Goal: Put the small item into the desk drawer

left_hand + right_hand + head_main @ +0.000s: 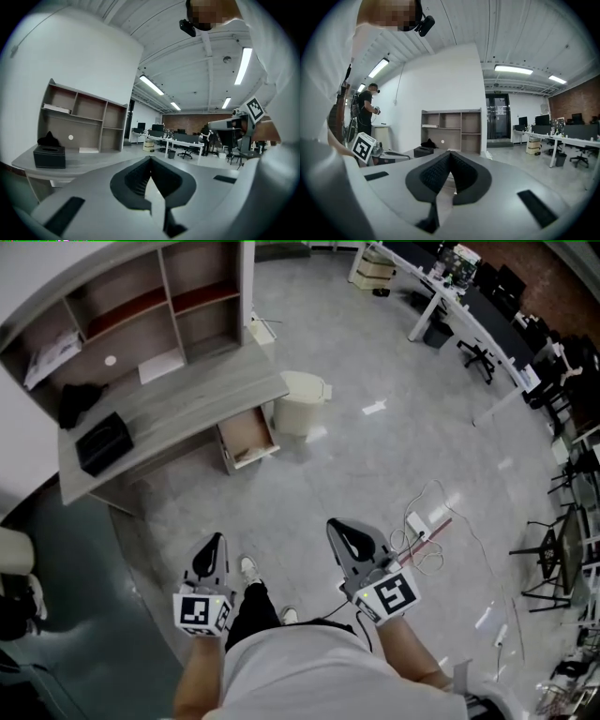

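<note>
A grey desk (187,395) with a shelf hutch (141,306) stands at the upper left of the head view, well ahead of me. Its drawer (246,433) is pulled open on the right end; I cannot tell what lies in it. On the desktop sit a black tissue box (101,442), a black lump (79,401) and a white sheet (161,365). My left gripper (215,542) and right gripper (338,527) are held low in front of my body above the floor, far from the desk. Both are shut with nothing between the pads.
A white bin (302,401) stands on the floor beside the open drawer. A power strip with cables (419,524) lies to the right of my right gripper. Office desks and chairs (478,315) fill the far right. Another person (366,110) stands at the left of the right gripper view.
</note>
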The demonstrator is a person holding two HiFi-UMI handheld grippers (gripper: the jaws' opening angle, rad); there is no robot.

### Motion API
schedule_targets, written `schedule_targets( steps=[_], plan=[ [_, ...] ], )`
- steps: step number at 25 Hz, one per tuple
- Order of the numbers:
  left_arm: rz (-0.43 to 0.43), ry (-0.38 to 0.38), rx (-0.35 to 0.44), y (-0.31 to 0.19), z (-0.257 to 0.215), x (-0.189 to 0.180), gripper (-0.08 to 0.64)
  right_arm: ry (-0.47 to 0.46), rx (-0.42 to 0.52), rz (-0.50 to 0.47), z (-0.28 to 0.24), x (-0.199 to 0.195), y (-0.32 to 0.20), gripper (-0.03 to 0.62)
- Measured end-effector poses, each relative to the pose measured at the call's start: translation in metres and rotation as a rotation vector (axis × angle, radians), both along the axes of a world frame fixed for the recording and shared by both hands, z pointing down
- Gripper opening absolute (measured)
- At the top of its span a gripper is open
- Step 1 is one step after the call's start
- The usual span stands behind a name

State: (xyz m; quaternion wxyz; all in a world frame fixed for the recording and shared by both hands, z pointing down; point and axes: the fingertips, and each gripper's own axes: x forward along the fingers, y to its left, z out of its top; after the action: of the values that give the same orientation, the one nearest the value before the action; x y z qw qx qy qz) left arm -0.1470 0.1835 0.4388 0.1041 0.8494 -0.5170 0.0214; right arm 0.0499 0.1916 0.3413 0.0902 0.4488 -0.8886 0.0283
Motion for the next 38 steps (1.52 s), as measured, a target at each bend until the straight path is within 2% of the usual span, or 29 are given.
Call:
schedule_targets(
  steps=[7,12,16,21,30,35,38],
  plan=[
    [0.076,0.053,0.006,-0.102,0.000,-0.022,0.018,0.065,0.014,0.058,-0.015,-0.029,-0.086,0.021],
    [0.126,0.036,-0.029,-0.151,0.018,-0.038,0.018,0.072,0.018,0.085,-0.016,-0.049,-0.126,0.021],
    [0.172,0.024,-0.050,-0.169,0.021,-0.030,0.018,0.069,0.010,0.112,-0.012,-0.044,-0.143,0.021],
    [0.207,0.014,-0.052,-0.184,0.022,-0.004,0.018,0.045,0.015,0.123,-0.014,-0.025,-0.165,0.021],
    [0.162,-0.068,-0.035,-0.210,0.013,0.036,0.018,-0.011,0.050,0.069,-0.023,0.017,-0.210,0.021],
    [0.106,-0.108,-0.080,-0.224,0.026,0.041,0.018,-0.033,0.012,0.041,-0.005,0.035,-0.229,0.021],
    [0.082,-0.133,-0.139,-0.226,0.041,0.043,0.018,-0.052,-0.020,0.022,0.009,0.038,-0.239,0.021]
  ],
)
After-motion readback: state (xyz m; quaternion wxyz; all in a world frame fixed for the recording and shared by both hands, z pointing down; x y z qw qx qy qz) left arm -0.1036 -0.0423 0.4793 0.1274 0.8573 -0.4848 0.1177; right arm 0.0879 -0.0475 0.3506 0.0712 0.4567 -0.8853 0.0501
